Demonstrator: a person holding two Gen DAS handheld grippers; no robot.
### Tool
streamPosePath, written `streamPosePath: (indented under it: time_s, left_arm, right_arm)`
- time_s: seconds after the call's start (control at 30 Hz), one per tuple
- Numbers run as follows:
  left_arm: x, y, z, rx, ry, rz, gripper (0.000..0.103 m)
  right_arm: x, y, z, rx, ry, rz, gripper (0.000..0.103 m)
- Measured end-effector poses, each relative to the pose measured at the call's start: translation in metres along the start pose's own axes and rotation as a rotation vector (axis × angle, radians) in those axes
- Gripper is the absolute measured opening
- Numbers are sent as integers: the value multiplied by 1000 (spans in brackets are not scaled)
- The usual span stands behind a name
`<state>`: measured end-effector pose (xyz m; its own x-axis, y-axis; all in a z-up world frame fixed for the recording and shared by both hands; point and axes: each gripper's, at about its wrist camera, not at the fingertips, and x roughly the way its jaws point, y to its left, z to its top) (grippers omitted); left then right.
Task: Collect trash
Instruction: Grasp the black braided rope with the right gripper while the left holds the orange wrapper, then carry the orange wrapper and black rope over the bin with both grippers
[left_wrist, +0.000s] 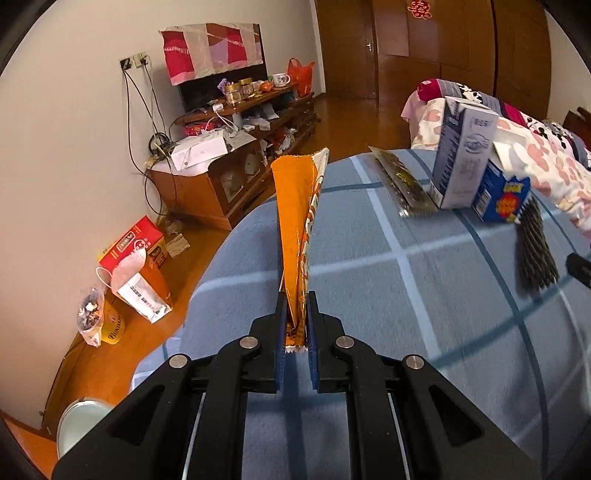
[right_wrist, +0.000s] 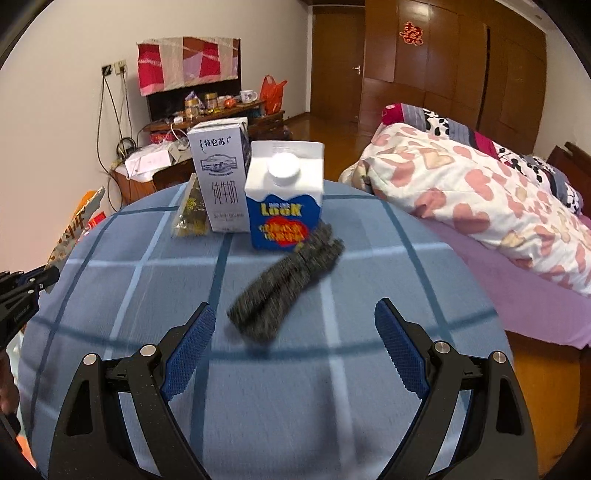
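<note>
Left gripper (left_wrist: 295, 321) clamped on an orange snack wrapper (left_wrist: 297, 229), pinched at its near end so the foil stands up clear of the blue checked blanket (left_wrist: 406, 314) — a carry hold, I judge. Right gripper (right_wrist: 295, 343) jaws wide apart, nothing between them, aimed at the grey knitted cloth (right_wrist: 288, 280); beyond it stand a blue juice carton (right_wrist: 284, 206), milk carton (right_wrist: 221, 181) and small clear packet (right_wrist: 190, 210) — likely remaining trash.

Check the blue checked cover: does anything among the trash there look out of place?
Yes. A dark grey knitted piece, perhaps a sock, lies in front of the blue carton. It looks like clothing, unlike the cartons, the clear packet and the orange wrapper gripped in the left gripper. Nothing looks spilled.
</note>
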<state>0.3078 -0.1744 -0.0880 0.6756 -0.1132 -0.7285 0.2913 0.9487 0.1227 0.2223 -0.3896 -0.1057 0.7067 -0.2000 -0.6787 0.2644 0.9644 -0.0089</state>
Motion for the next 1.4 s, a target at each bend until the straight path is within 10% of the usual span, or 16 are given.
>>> streamPosePath:
  time_s: [0.4,0.53,0.63,1.4]
  left_arm:
    - [19,-11,15,36,-20,62,9]
    - [18,-10,13,40,-15,64,9]
    - [15,-10,11,42,-15,63,9]
    - [-44,13,-32,20,-51,79,9]
  right_arm:
    - [56,14,15,-16,93,-57,82]
    - [67,12,11,2,146,-30,39]
    - [66,12,8,4,155,-8,26]
    - [-11,35,-18,-45,27,35,22]
